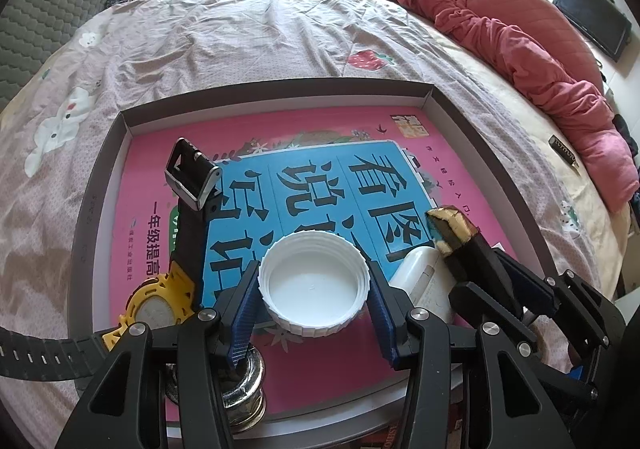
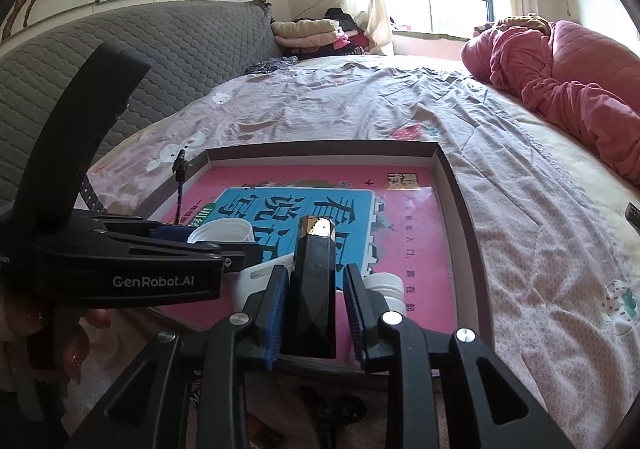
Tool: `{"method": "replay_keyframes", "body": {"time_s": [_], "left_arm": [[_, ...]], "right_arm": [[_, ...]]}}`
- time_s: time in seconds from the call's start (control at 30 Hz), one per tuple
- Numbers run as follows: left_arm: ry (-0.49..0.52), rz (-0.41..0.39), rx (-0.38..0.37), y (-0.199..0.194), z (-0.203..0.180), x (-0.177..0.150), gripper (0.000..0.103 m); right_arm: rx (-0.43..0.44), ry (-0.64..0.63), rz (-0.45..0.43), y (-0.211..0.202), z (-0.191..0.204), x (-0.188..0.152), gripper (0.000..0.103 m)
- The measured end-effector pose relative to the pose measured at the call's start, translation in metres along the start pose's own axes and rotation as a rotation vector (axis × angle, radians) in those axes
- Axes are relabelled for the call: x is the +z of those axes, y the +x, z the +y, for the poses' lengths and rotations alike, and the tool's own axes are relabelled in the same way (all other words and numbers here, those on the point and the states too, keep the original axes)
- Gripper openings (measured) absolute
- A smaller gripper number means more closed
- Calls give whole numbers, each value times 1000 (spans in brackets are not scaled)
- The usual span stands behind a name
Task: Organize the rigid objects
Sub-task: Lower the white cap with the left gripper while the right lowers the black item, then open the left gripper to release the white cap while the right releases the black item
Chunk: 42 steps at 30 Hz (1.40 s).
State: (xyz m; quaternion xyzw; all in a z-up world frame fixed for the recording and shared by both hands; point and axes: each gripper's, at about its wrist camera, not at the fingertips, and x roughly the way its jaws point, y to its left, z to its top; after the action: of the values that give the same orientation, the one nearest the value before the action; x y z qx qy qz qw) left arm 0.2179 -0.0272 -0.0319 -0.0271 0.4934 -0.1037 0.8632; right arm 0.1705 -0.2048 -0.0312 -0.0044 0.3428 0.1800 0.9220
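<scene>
Left gripper [image 1: 314, 289] is clamped on a white lid [image 1: 314, 285] just over the tray [image 1: 440, 97] with the pink book [image 1: 304, 381]. Right gripper [image 2: 316, 301] sits slightly loose around a black faceted bar [image 2: 314, 281], gaps at both pads.

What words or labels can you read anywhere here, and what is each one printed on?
"GenRobot.AI": black body of the left tongs.
"看图说话写话": upside down on the pink and blue book cover inside the shallow cardboard box lid.
"一年级提高": same cover.
Smaller print on the cover, and gold lettering on the small dark item on the bedsheet: too small.
</scene>
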Motion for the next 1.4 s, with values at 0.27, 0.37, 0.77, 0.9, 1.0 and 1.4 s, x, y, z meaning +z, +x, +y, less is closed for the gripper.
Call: {"method": "replay_keyframes", "body": {"time_s": [0.27,0.37,0.77,0.9,1.0,1.4], "left_arm": [[4,3,-2,1,0,1,52],[5,3,-6,1,-1,1,52],[5,3,-6,3,-4,1,52],[2,5,-4,2,-5,1,52],[-5,3,-5,2,-4,0,53],[-10,2,-16,-2,0,-4,59]], "right_arm": [[-14,12,-11,-3,-3,0,44],[-23,12,-14,-4,-4,1,44],[-44,76,-49,-14,-19,2,44],[-50,89,-50,-14,-22,2,44],[-51,92,-49,-14,-23,2,44],[-64,94,-40,-11,-24,1,45]]}}
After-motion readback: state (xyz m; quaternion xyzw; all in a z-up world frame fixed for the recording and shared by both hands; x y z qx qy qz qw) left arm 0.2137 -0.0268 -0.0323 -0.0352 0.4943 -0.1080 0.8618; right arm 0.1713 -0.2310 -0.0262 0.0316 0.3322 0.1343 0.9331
